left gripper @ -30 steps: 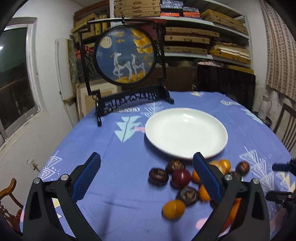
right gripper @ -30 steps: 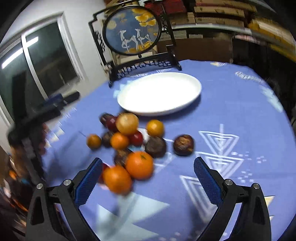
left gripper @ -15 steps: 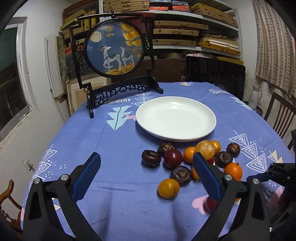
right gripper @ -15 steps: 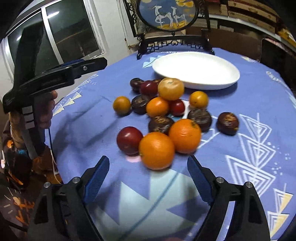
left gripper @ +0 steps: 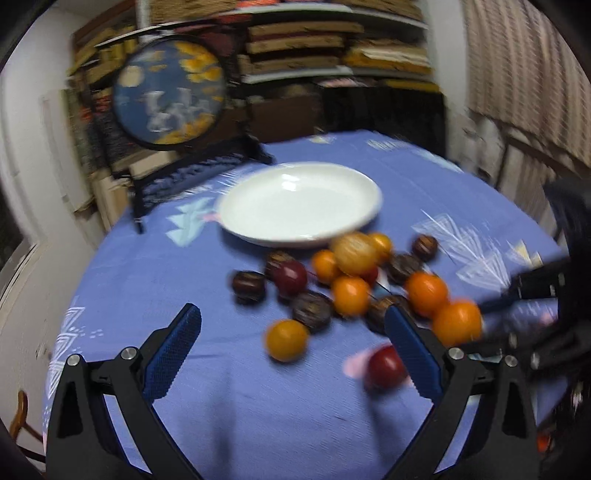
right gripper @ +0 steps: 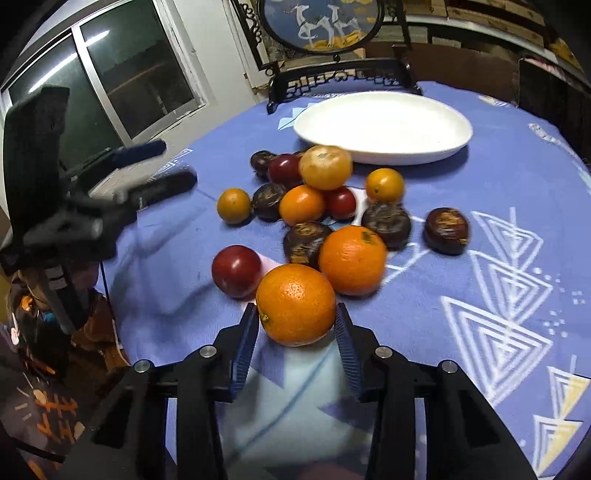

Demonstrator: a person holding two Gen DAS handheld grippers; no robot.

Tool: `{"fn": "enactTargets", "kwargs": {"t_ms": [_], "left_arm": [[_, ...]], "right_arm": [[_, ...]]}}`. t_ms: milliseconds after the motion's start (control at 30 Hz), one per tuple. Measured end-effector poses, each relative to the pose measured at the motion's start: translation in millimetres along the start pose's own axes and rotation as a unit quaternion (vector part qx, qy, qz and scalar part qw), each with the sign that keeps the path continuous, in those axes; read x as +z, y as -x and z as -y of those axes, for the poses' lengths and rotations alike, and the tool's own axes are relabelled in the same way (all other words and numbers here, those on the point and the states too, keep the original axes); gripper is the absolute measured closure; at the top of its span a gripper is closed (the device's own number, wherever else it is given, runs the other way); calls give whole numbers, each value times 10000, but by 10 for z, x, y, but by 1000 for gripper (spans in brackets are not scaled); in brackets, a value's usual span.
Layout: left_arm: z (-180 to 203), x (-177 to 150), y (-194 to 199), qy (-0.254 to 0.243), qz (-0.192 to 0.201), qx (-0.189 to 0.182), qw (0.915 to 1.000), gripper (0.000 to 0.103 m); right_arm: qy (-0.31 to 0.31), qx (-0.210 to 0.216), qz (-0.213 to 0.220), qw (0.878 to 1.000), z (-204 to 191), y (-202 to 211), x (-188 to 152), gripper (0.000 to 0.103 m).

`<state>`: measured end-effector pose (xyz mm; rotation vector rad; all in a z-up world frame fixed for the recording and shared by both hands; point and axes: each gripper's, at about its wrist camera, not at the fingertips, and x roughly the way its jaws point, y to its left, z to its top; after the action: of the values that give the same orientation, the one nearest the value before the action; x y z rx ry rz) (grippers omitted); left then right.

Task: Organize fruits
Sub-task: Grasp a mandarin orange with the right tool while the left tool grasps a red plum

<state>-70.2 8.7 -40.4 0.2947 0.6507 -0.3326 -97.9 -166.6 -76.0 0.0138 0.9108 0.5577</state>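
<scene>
The round worktop (right gripper: 517, 184), draped in blue patterned cloth, bore an empty white plate (right gripper: 384, 125), a framed round deer screen (right gripper: 321, 22) and clustered oranges, red and brown fruits (right gripper: 314, 206).

Bare tabletop (right gripper: 498, 206) lies open right of the fruit cluster (right gripper: 317, 206), which crowds the near approach to the white plate (right gripper: 384, 125).
</scene>
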Motion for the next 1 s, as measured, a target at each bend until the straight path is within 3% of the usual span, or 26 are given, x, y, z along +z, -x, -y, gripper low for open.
{"fn": "enactTargets", "kwargs": {"t_ms": [167, 400, 467, 500, 533, 767, 867, 1000], "left_arm": [[325, -84, -129, -327, -290, -406, 9982, 5], [476, -149, -362, -340, -591, -338, 9971, 8], [484, -140, -419, -314, -662, -458, 9963, 41], [477, -132, -426, -229, -687, -597, 9956, 50], [471, -125, -425, -156, -715, -711, 9948, 70], [351, -80, -262, -36, -639, -745, 9952, 70], [213, 64, -155, 84, -383, -543, 9978, 70], [3, 418, -116, 250, -51, 87, 9996, 70]], "right_arm": [[46, -156, 45, 9999, 46, 91, -70, 61], [188, -246, 60, 9995, -5, 108, -97, 61], [213, -283, 74, 9993, -13, 114, -95, 61], [216, -301, 86, 9993, -17, 127, -115, 61], [216, -309, 88, 9992, -16, 139, -129, 61], [220, -364, 201, 9989, -7, 230, -110, 61], [300, -381, 291, 9984, -23, 280, -28, 61], [529, -510, 612, 9954, -67, 396, 249, 61]]}}
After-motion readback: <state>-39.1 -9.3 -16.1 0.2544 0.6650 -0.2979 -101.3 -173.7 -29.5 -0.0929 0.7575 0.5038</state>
